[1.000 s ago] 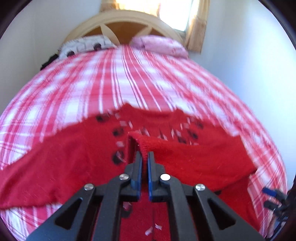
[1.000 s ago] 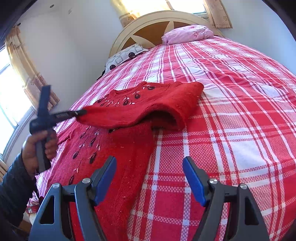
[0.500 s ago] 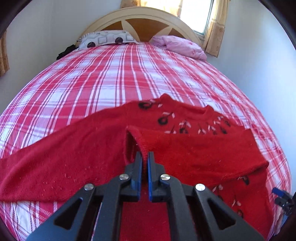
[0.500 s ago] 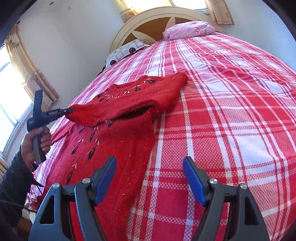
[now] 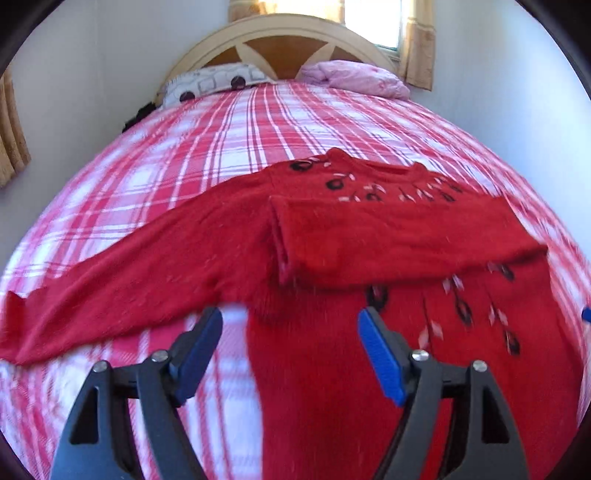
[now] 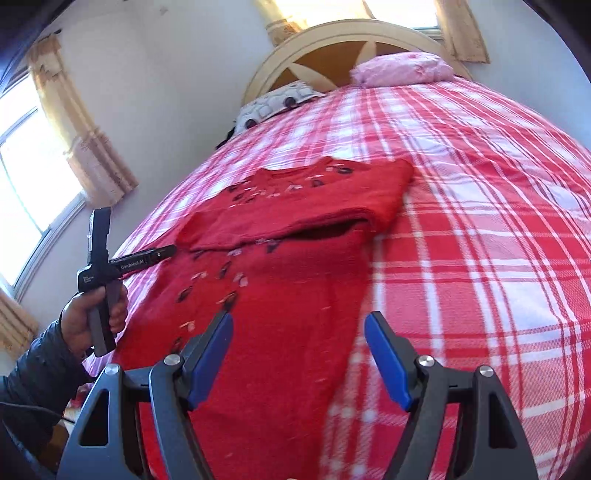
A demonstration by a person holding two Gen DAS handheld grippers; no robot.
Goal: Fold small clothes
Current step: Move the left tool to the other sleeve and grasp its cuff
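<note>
While your left gripper [image 5: 290, 334] hangs low over the sweater [image 5: 332, 236], its jaws are spread wide and pinch nothing; blue pads [image 5: 380, 356] frame the garment's lower body and a strip of plaid bed [image 5: 207, 147]. Your right gripper [image 6: 299, 350] has its jaws spread just as far, also empty, above the sweater's hem side near the bed's edge.

You can see the sweater lying flat on the bed, neckline toward the headboard [image 5: 280, 33]. One sleeve [image 5: 388, 240] is folded across the chest; the other sleeve [image 5: 122, 269] stretches out flat to the side, and only the left view shows it whole. That view is motion-blurred near the bottom, so whether the left pads brush the cloth is hard to say.

Only the right view shows your left hand [image 6: 88, 317] gripping the tool's handle, with its fingers pointing at the folded cuff. Both views show two pillows [image 6: 402, 68] at the headboard.
</note>
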